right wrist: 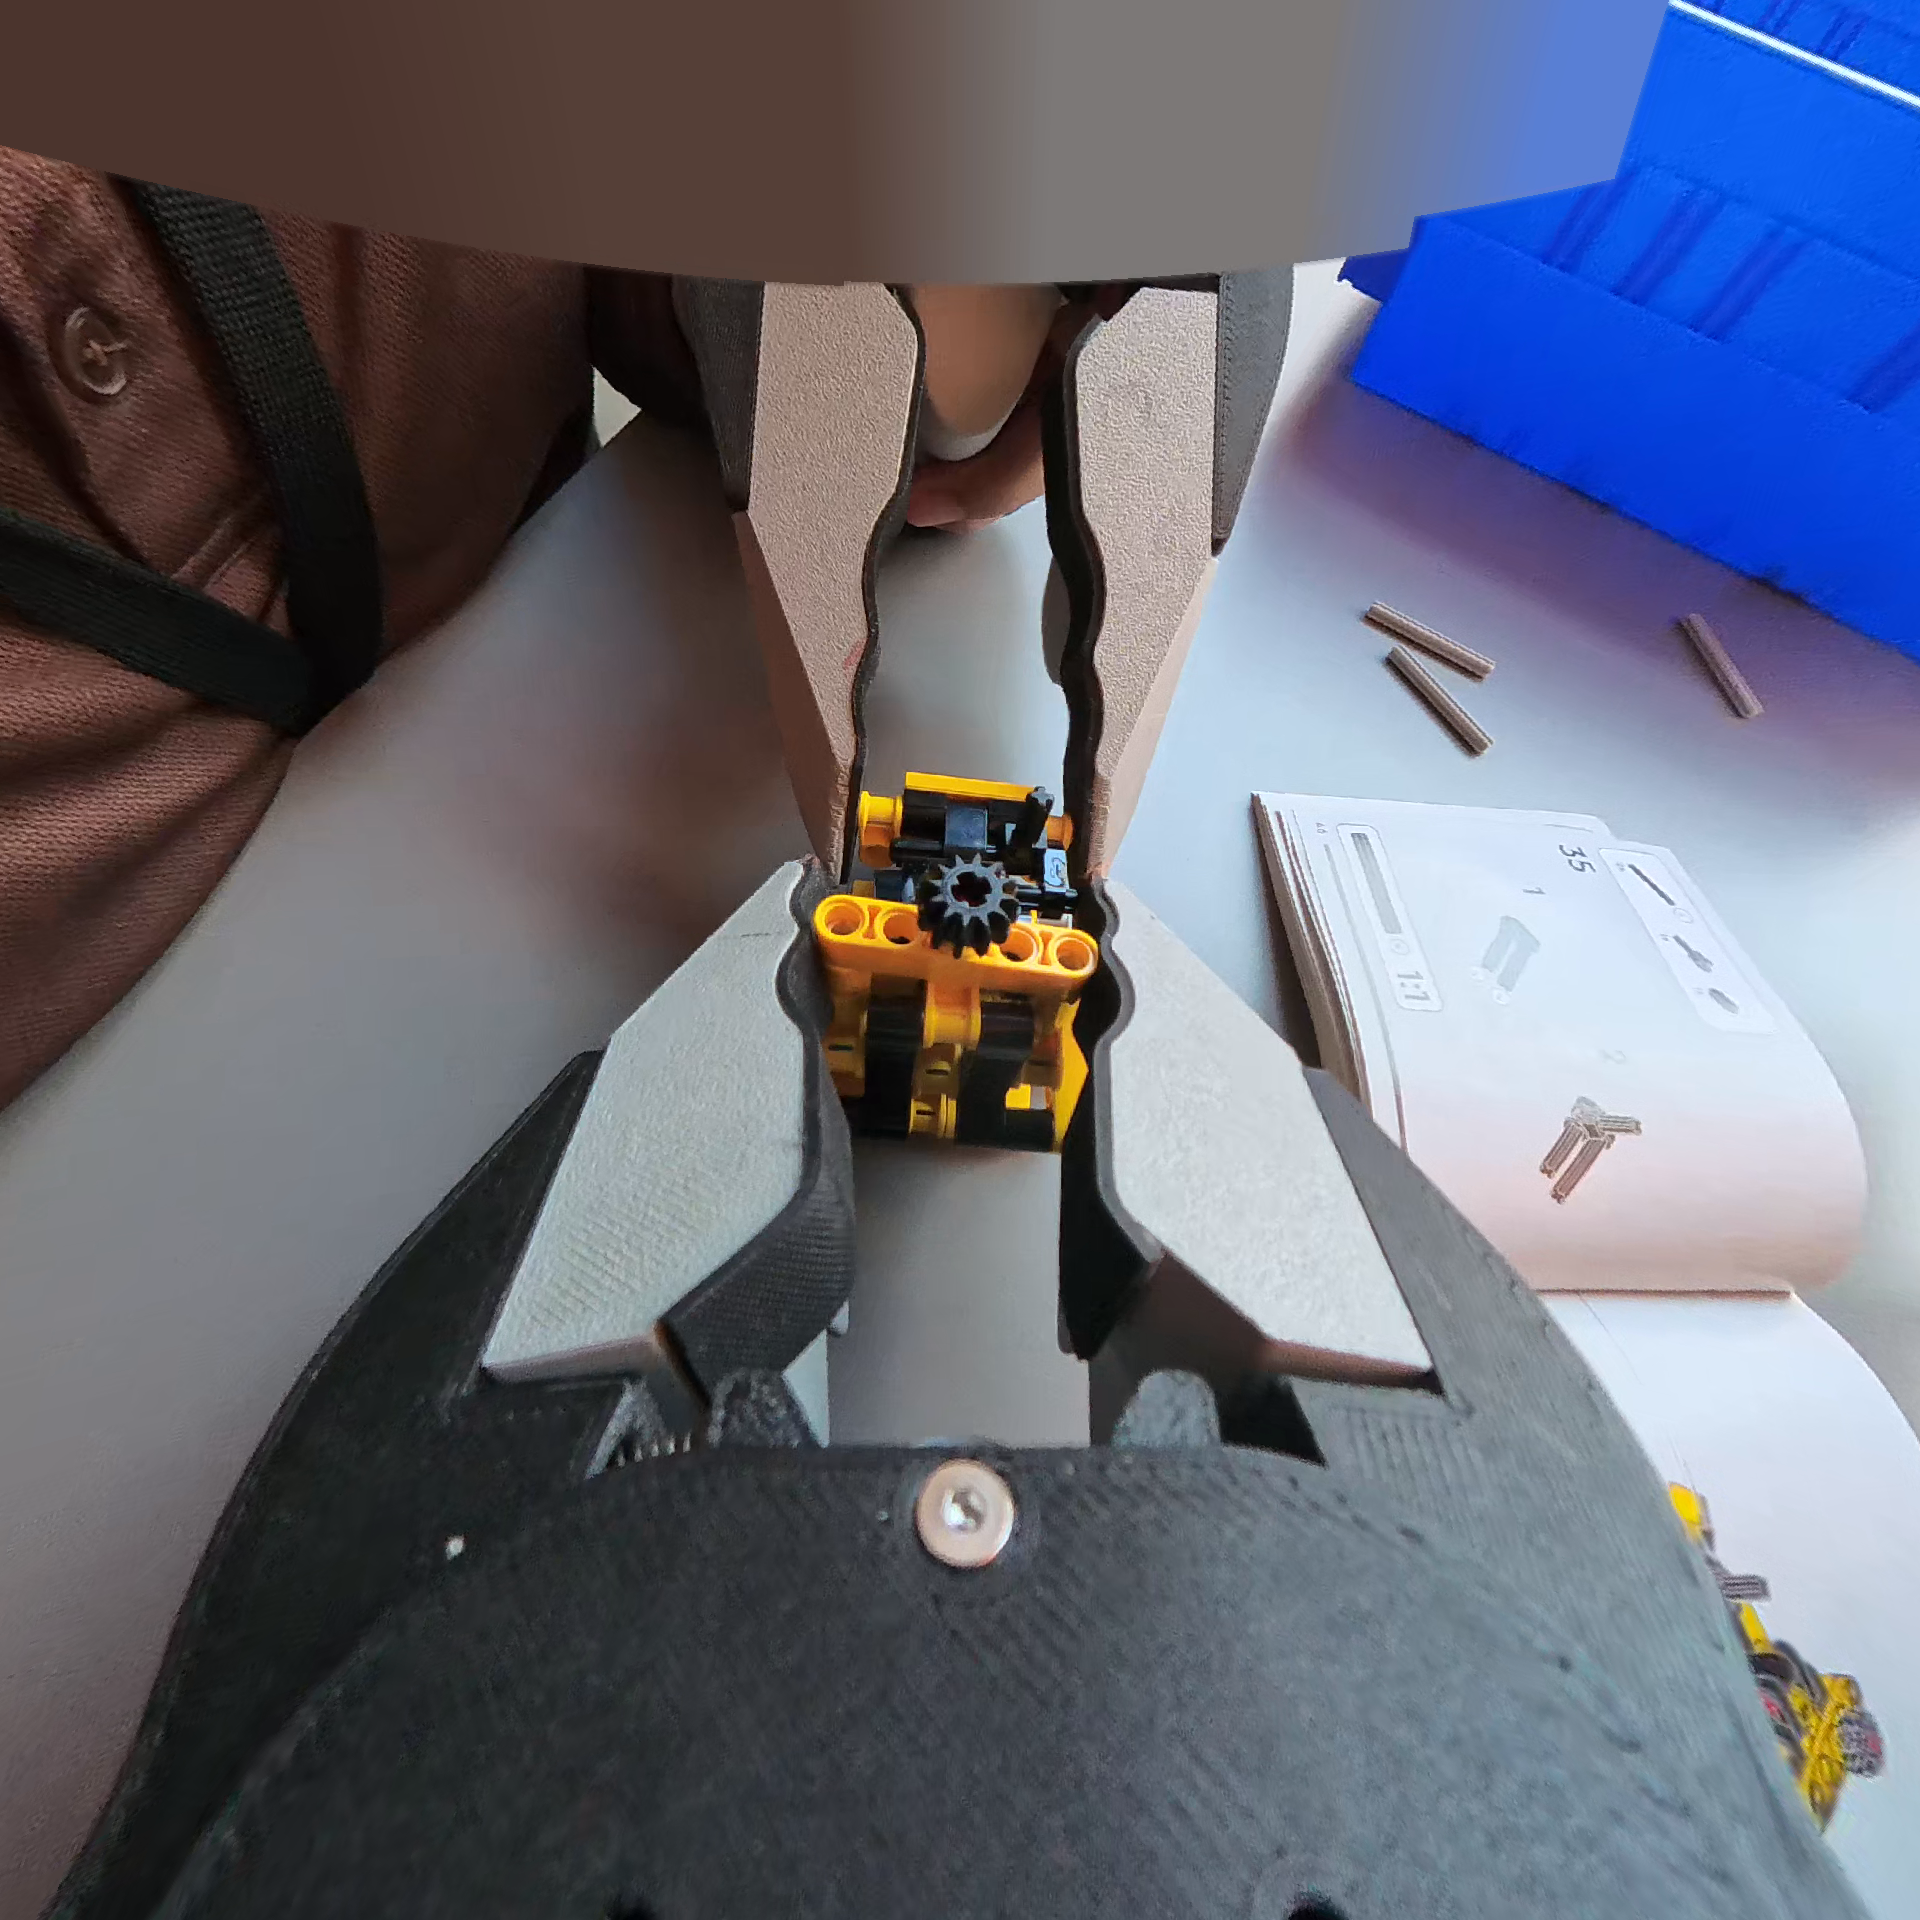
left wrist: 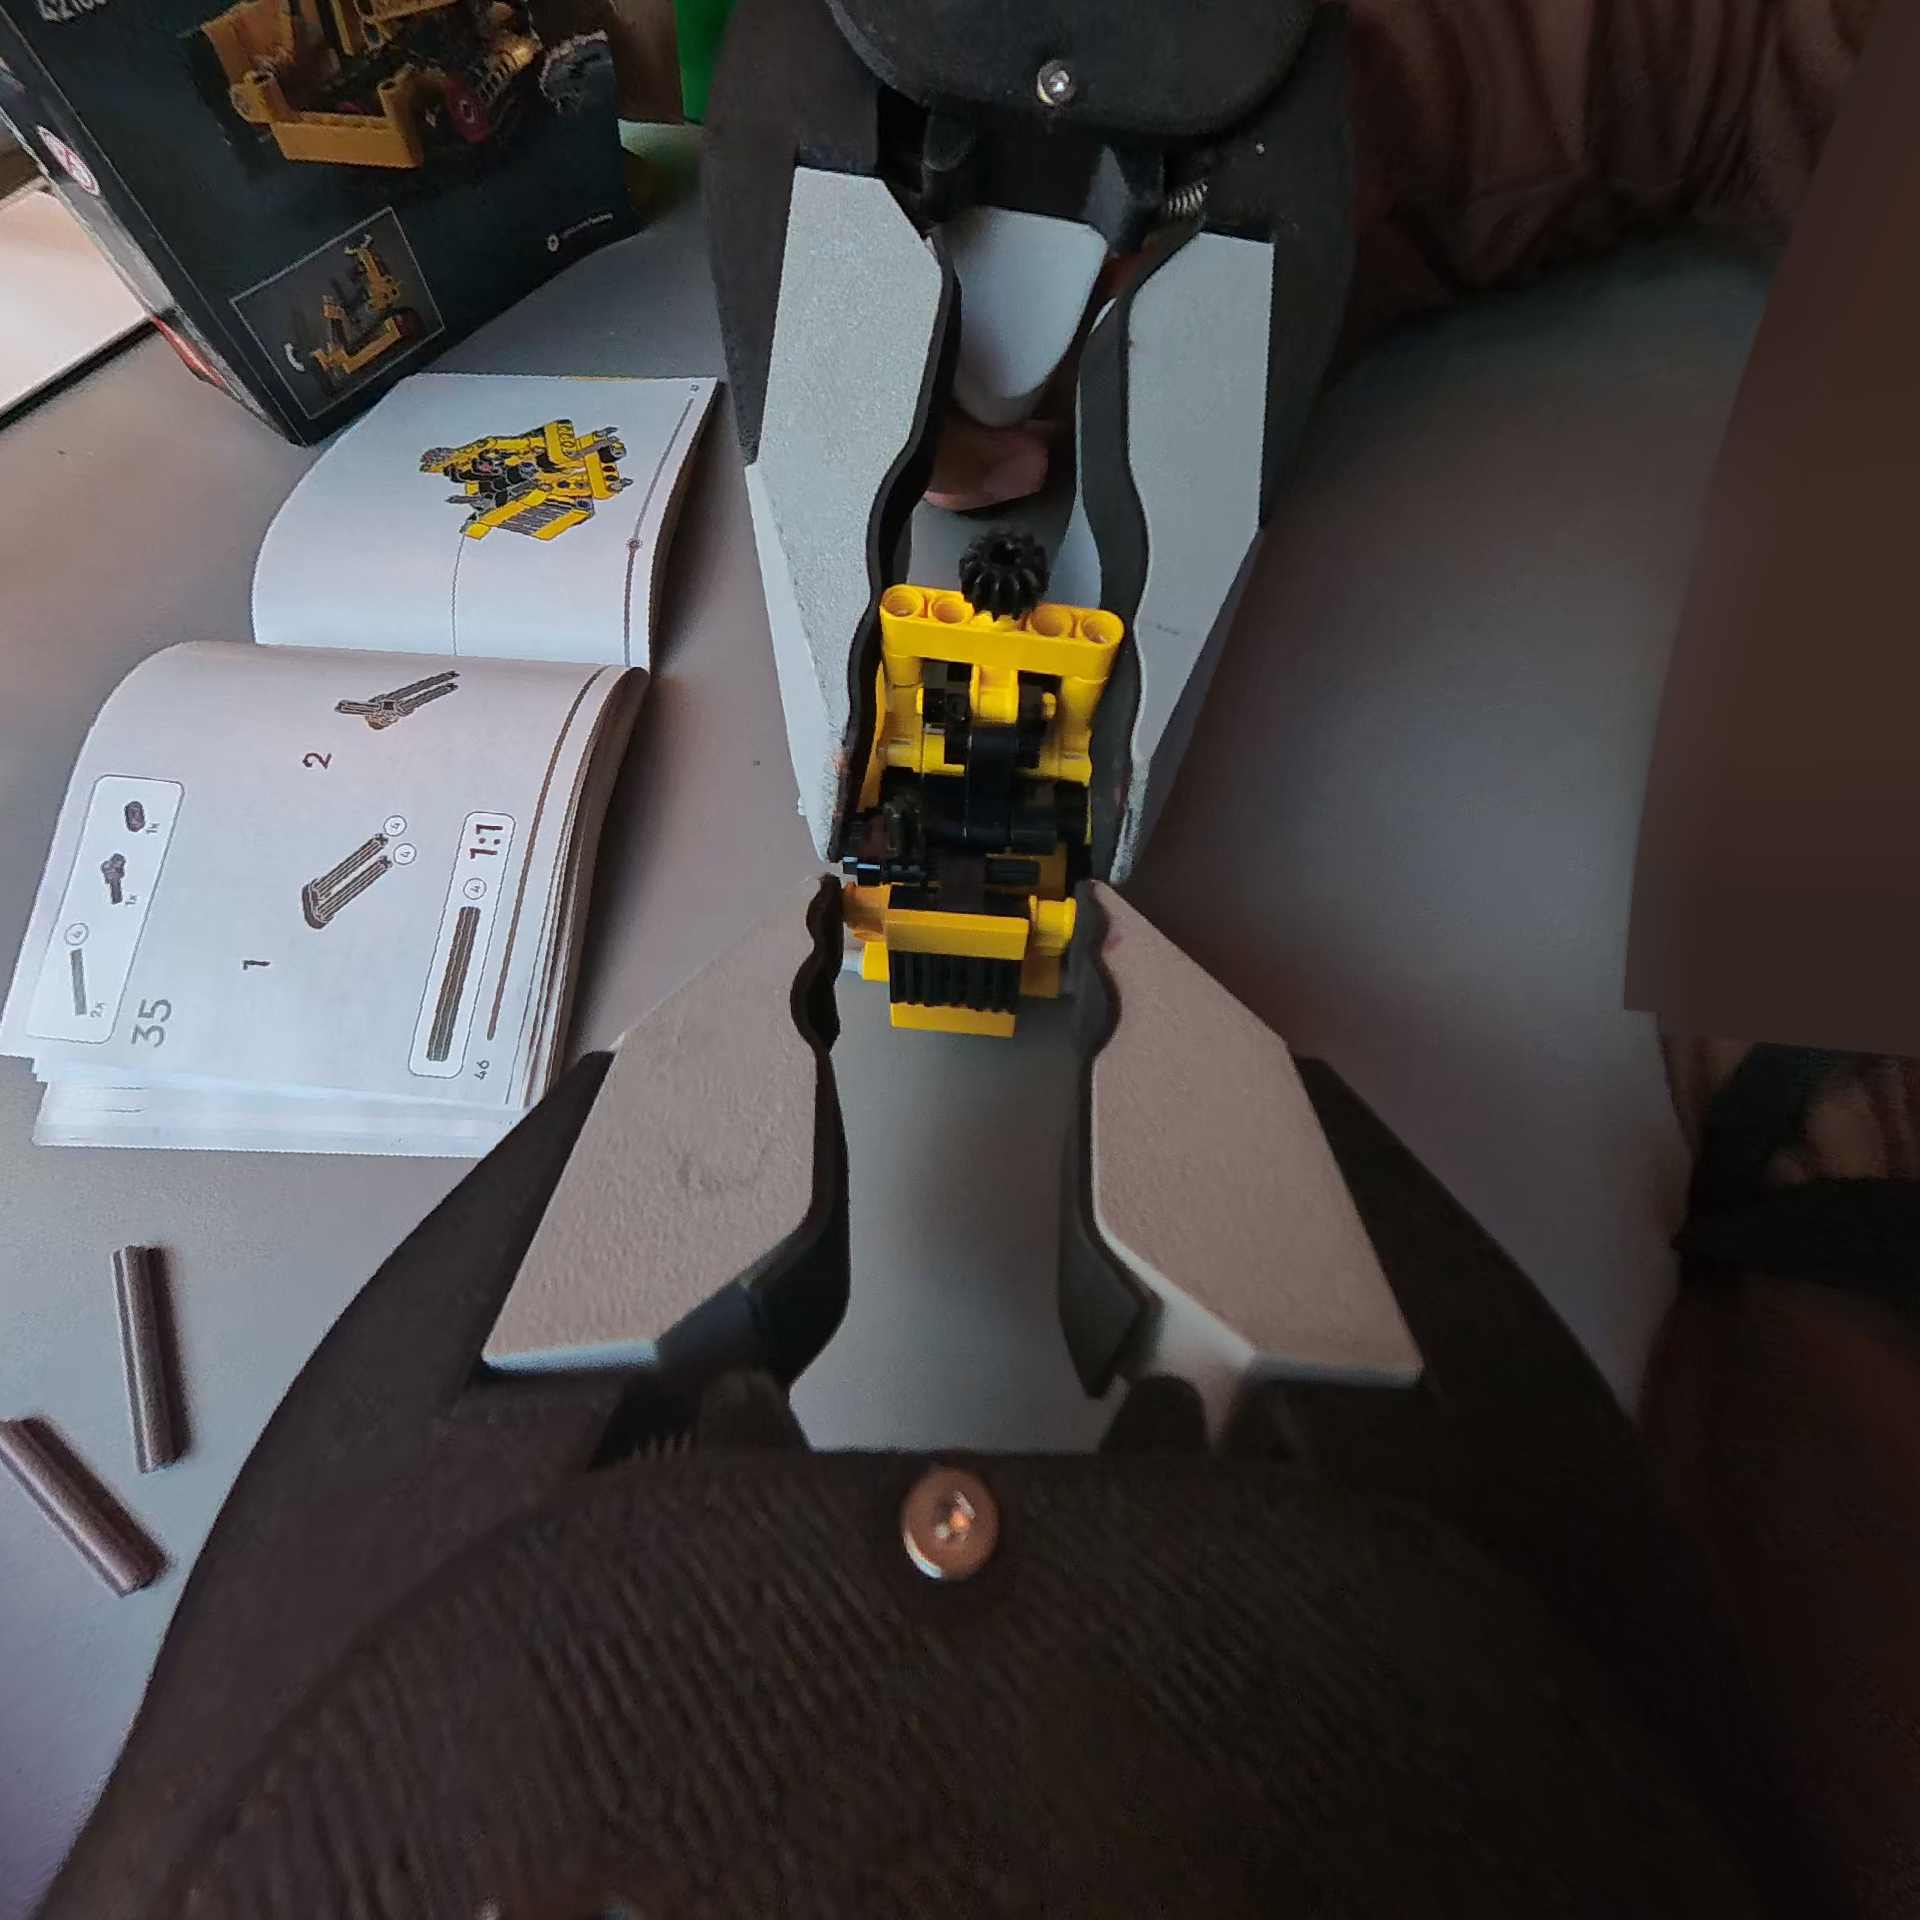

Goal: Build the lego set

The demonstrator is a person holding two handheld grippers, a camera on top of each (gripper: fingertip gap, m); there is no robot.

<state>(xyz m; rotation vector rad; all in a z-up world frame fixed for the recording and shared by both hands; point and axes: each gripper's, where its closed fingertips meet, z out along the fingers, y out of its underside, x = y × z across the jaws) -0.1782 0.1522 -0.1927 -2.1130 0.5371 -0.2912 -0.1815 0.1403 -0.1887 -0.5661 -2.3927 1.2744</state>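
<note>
Your left gripper (left wrist: 954,914): narrowed onto the near end of the yellow and black lego assembly (left wrist: 977,810), both fingertips pressing its sides just by the yellow block with the black grille (left wrist: 954,982). Your right gripper (right wrist: 951,971): likewise closed in on the opposite end of the same assembly (right wrist: 956,997), its fingertips flanking the yellow beam with round holes (right wrist: 951,940), on which a black toothed gear (right wrist: 968,902) sits. The two grippers face each other tip to tip, with the assembly held between them over the grey table (left wrist: 1455,727); whether it rests on the surface or is lifted, you cannot tell. Beside your left gripper: an open instruction booklet (left wrist: 343,862), pages curled, lying flat on the table. Behind the booklet: the dark set box (left wrist: 312,208) with a picture of a yellow vehicle, standing upright. Near the booklet's lower edge in the left wrist view: two dark brown axle rods (left wrist: 151,1356), loose on the table, apart from each other. The right wrist view shows three such rods (right wrist: 1439,675) beyond the booklet (right wrist: 1558,1039), two close together and one off towards a blue plastic bin (right wrist: 1683,312) at the table's far corner. Behind your left gripper in that view: a person in a brown shirt (right wrist: 156,623) with black straps.
</note>
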